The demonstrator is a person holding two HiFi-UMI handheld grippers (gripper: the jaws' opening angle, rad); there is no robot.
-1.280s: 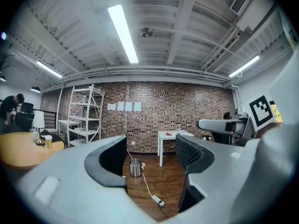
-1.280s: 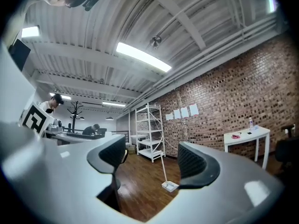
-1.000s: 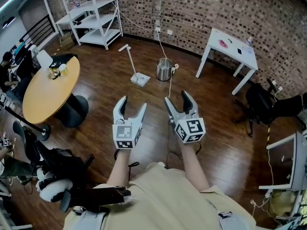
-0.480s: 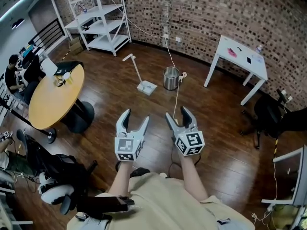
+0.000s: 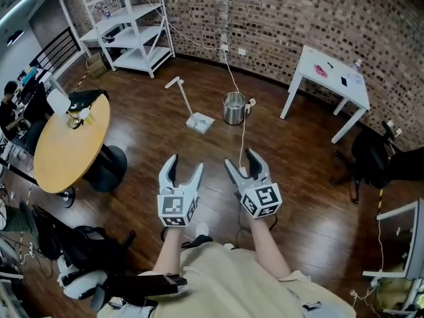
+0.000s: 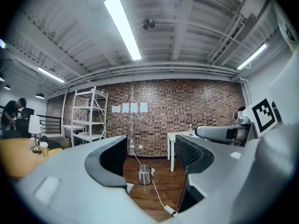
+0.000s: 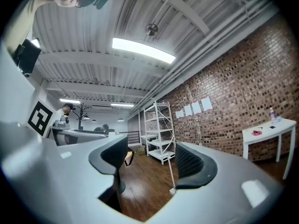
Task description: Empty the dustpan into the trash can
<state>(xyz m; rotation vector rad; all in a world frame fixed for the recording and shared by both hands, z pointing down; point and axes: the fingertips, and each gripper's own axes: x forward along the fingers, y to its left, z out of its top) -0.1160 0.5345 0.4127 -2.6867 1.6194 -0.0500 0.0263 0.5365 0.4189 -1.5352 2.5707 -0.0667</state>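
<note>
Dark plank floor [image 5: 142, 128] well beyond the fingers [image 5: 169, 165] bears a white long-handled dustpan [image 5: 199, 122] near a cylindrical steel trash can [image 5: 233, 108]. Left gripper [image 5: 184, 163] and right gripper [image 5: 240, 159], fingers apart and empty, seem readied for grasping.

1. My right gripper [image 7: 150, 158] holds its jaws apart, with nothing between them.
2. A white shelf rack [image 7: 160, 132] stands beyond them.
3. The dustpan [image 7: 171, 176] stands upright on the wooden floor [image 7: 140, 185], in front of the rack.

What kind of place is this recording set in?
Probably an open-plan office or lab space: brick wall, white shelving rack, round yellow table, white desk.
</note>
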